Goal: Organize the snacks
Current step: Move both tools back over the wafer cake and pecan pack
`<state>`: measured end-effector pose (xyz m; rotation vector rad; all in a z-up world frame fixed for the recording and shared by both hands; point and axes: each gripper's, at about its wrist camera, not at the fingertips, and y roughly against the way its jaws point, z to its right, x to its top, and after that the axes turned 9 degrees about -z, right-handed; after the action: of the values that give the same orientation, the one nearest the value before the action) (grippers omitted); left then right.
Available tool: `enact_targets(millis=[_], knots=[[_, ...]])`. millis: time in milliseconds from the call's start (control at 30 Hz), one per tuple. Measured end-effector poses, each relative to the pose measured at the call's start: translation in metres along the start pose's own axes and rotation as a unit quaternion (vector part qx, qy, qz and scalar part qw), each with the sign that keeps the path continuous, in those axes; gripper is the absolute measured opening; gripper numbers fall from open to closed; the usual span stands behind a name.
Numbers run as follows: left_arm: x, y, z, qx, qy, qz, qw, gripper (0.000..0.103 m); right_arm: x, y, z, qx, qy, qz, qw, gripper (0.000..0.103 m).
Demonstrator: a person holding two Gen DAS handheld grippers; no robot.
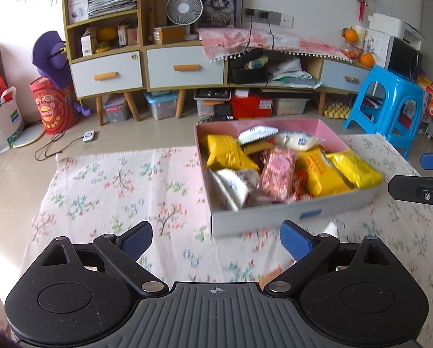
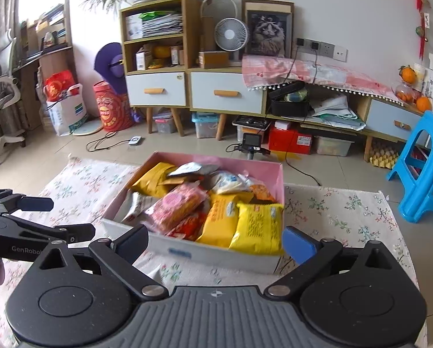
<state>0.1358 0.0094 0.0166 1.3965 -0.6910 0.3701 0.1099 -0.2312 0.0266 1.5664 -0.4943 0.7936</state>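
A shallow box (image 1: 263, 217) with a pink inside sits on the floral cloth, full of snack packets: yellow bags (image 1: 355, 168), a pink packet (image 1: 277, 174), white packets (image 1: 236, 185). In the right wrist view the same box (image 2: 216, 253) holds the yellow bags (image 2: 257, 229) and the pink packet (image 2: 178, 206). My left gripper (image 1: 216, 239) is open and empty, just short of the box's near left corner. My right gripper (image 2: 215, 242) is open and empty at the box's near wall. Each gripper shows at the edge of the other's view: right gripper (image 1: 419, 177), left gripper (image 2: 57, 217).
The floral cloth (image 1: 115, 191) covers the table. Beyond it are a tiled floor, low cabinets with drawers (image 1: 184, 66), storage bins beneath them, a blue plastic stool (image 1: 390, 107) at the right, and bags (image 1: 2, 116) at the left.
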Motion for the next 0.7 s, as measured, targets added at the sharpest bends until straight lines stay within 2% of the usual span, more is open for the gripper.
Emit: enact_targets(millis=[400,700], knots=[[-0.049,0.001,-0.007,-0.001,-0.011,-0.01,0.9999,0.098,-0.04,0.002,-0.021,0.022,0.003,-0.003,1.0,0.094],[-0.077,-0.018,0.002,-0.009,-0.072,-0.026,0.997,0.098,-0.068,-0.014,-0.022,0.037,-0.017,-0.017,0.999,0.094]])
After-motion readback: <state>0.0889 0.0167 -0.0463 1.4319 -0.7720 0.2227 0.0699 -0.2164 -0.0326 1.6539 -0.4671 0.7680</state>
